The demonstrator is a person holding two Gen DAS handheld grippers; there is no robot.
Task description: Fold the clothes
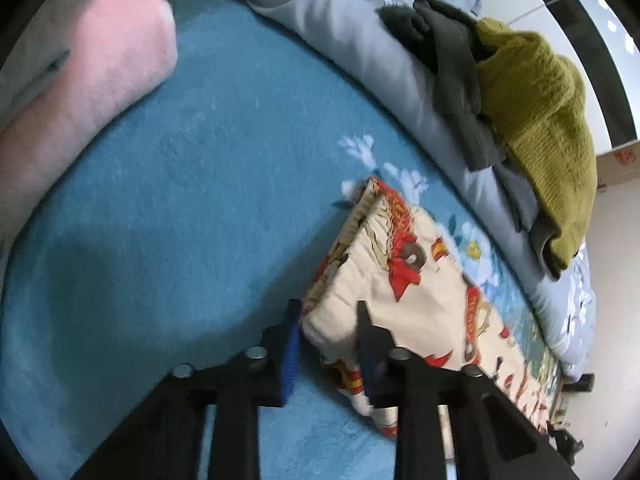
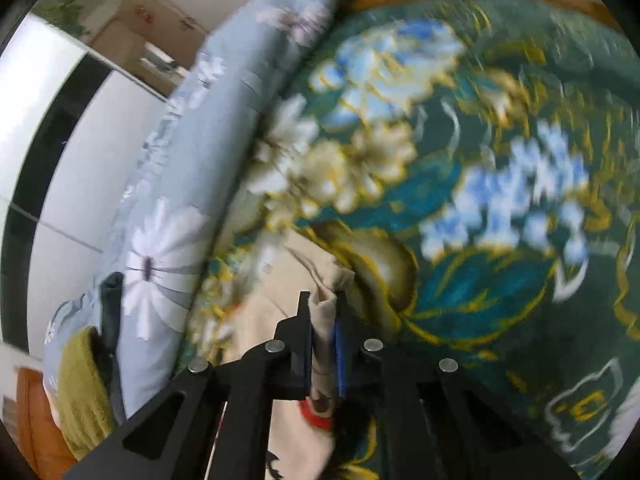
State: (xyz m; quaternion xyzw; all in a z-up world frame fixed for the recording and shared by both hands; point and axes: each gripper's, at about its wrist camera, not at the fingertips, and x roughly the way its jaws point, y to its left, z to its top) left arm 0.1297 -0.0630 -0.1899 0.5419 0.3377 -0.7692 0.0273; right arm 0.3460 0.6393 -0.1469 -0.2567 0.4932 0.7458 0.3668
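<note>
The printed cloth (image 1: pixel 420 300) is laid on the blue blanket (image 1: pixel 180 200), its long side running from 11 to 5 o'clock, with one corner between the spread-apart left claw (image 1: pixel 326 320) and another pinched tight in the right claw (image 2: pixel 323 312).

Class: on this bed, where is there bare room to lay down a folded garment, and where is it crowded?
Free: the blue blanket between the pink roll and the printed garment. Crowded: the grey quilt, with a dark garment and olive sweater on it. Left gripper straddles the printed garment's edge; right gripper pinches it.
</note>
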